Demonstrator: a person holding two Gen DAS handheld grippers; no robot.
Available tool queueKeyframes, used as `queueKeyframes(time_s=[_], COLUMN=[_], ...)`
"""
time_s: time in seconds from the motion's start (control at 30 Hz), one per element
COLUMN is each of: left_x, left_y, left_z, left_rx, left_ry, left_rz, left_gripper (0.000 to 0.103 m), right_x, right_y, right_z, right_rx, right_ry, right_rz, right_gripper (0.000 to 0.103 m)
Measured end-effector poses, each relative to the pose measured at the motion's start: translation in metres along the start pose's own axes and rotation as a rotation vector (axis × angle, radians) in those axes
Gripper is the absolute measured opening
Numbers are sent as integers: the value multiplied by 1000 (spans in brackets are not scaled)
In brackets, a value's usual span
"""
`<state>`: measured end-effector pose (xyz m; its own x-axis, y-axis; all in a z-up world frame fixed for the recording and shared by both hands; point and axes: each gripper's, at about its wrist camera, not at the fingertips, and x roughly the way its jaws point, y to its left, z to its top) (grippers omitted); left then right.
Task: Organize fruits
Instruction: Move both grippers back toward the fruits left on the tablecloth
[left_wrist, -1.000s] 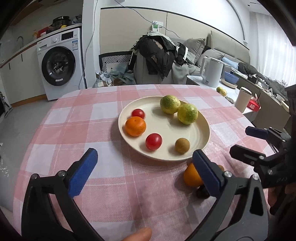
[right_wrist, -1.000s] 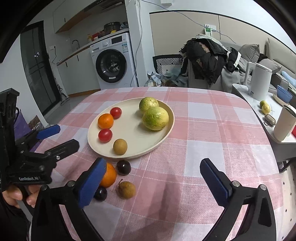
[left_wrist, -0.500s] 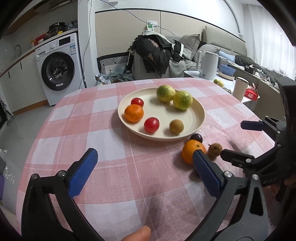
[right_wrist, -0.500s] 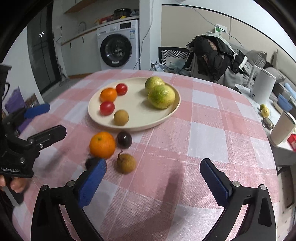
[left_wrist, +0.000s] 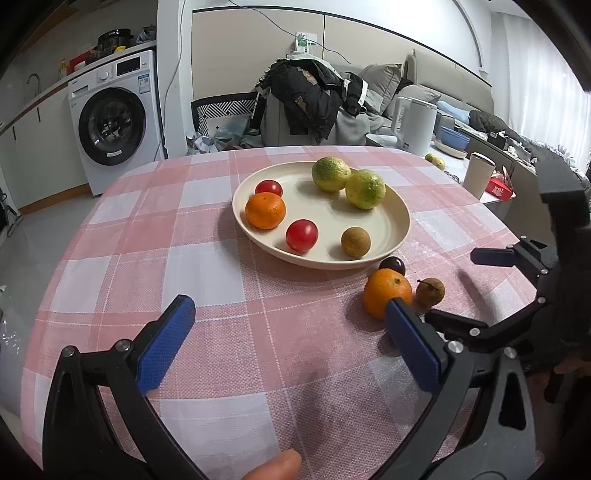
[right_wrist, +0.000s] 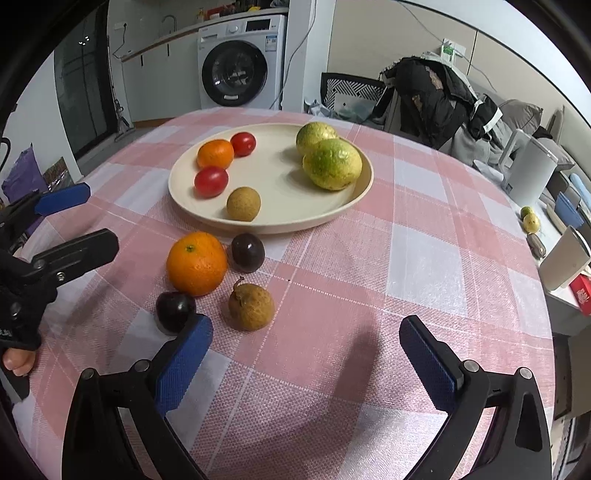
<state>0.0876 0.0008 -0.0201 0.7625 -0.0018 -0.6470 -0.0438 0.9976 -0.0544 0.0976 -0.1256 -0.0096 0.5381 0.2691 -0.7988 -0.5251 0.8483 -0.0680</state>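
Note:
A cream plate (left_wrist: 397, 225) (right_wrist: 354, 199) on the pink checked tablecloth holds two green-yellow citrus fruits, a small orange, two red tomatoes and a brown longan. Beside its near rim lie an orange (right_wrist: 196, 264) (left_wrist: 384, 291), a stemmed brown longan (right_wrist: 251, 306) (left_wrist: 430, 291) and two dark plums (right_wrist: 248, 252) (right_wrist: 175, 310). My left gripper (left_wrist: 291, 339) is open and empty above bare cloth, left of the loose fruit. My right gripper (right_wrist: 306, 362) is open and empty, just behind the longan and the nearer plum.
A white kettle (right_wrist: 532, 170), a cup (right_wrist: 567, 258), a red box and small fruits sit on a side counter to the right. A chair piled with dark clothes (left_wrist: 310, 99) stands behind the table. A washing machine (left_wrist: 114, 122) is at the far left.
Both grippers have drawn back from the plate toward the near table edge. The loose fruit beside the plate has come into open view. Both stayed open.

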Motion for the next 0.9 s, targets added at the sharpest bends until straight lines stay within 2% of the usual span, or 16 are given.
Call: queueKeyframes(time_s=[0.4,0.53,0.87,0.9], left_x=[1,2,2,2], left_y=[-3,-6,-10,-9], left_z=[0,-1,-1,-1], left_rx=[20,34,41,38], left_ry=[4,12,15,14], left_rz=[1,-12,-35,-37], left_gripper=[102,102,102,102], right_x=[12,11,6,6], right_y=[-5,-3,8,7], right_z=[10,10,9,8], right_rx=[30,25,-23,-23], right_ry=[33,32,14,13], right_rz=[33,64,107,107], right_gripper=[101,86,67,63])
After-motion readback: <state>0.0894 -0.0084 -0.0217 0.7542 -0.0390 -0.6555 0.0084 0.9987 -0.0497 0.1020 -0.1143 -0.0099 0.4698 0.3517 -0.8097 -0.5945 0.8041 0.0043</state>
